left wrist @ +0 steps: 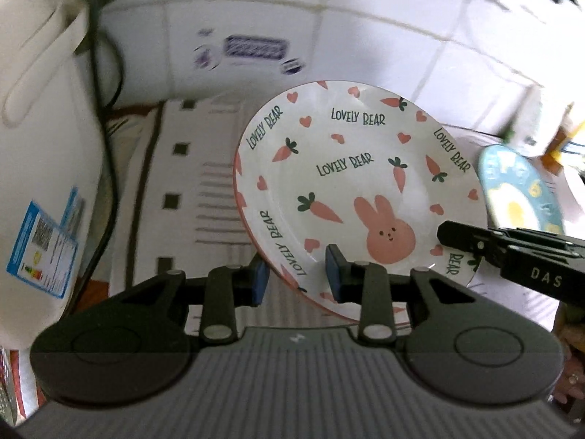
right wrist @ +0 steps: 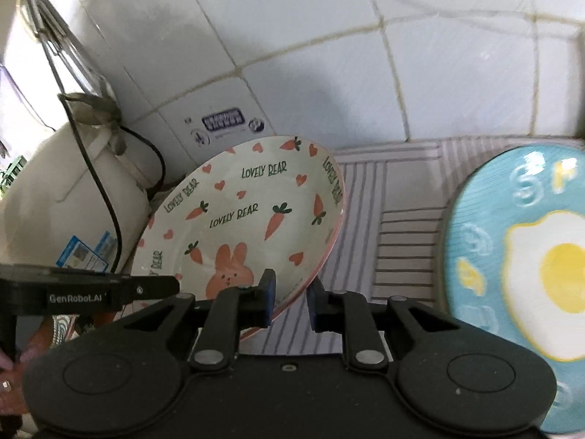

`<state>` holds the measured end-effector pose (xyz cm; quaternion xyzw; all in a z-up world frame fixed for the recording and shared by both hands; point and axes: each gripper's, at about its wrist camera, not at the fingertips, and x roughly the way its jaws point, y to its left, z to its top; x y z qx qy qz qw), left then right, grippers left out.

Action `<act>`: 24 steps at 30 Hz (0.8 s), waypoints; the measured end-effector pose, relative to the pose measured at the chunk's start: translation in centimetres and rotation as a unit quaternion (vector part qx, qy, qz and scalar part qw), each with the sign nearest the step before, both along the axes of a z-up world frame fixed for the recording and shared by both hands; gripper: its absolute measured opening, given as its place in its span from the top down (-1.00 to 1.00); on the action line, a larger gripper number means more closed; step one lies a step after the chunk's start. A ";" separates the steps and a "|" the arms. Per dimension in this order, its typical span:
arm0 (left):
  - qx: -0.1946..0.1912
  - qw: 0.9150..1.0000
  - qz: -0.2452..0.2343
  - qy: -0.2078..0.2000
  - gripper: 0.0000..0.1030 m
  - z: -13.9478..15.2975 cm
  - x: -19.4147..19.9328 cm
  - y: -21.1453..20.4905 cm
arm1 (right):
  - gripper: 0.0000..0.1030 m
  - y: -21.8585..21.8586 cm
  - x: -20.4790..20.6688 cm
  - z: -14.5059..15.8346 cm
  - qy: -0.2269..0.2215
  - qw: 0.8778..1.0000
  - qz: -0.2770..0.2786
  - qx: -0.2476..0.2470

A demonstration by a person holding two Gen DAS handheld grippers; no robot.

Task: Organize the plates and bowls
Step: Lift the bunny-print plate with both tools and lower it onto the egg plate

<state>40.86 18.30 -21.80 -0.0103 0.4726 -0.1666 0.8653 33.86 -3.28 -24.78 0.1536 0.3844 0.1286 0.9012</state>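
Note:
A white plate with pink rabbit, carrots and "LOVELY BEAR" lettering (left wrist: 351,183) is held tilted above the striped cloth. My left gripper (left wrist: 298,278) is shut on its near rim, one blue pad under and one on top. My right gripper (right wrist: 290,303) is shut on the same plate (right wrist: 248,216) at its lower right rim. The right gripper also shows in the left wrist view at the right (left wrist: 512,252), and the left one in the right wrist view at the left (right wrist: 91,292). A blue plate with a fried-egg picture (right wrist: 519,267) lies to the right.
A white rice cooker (left wrist: 40,146) with a black cord stands at the left, close to the plate. A white tiled wall (right wrist: 329,55) runs behind. A striped cloth (right wrist: 402,226) covers the counter. Small items sit at the far right (left wrist: 548,135).

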 end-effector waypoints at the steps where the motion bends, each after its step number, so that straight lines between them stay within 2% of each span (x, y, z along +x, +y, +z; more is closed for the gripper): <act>1: -0.001 1.000 -0.008 -0.004 0.40 0.4 -0.2 -0.6 | 0.56 -0.4 -0.6 0.5 -0.005 1.000 -0.005 -0.001; 8: -0.016 0.998 -0.066 -0.010 0.40 2.3 -0.5 -5.8 | 0.55 -4.0 -4.5 3.4 -0.029 0.998 -0.059 -0.017; 14: -0.016 0.992 -0.122 -0.012 0.40 2.5 -1.5 -10.7 | 0.54 -7.9 -7.9 4.0 -0.032 0.993 -0.114 -0.024; 18: -0.021 0.988 -0.153 0.003 0.39 2.2 -2.0 -13.5 | 0.55 -10.1 -9.9 4.0 -0.025 0.988 -0.149 -0.029; 24: -0.009 0.982 -0.183 0.049 0.39 1.1 -1.4 -17.3 | 0.55 -12.3 -11.5 3.2 -0.007 0.981 -0.192 -0.032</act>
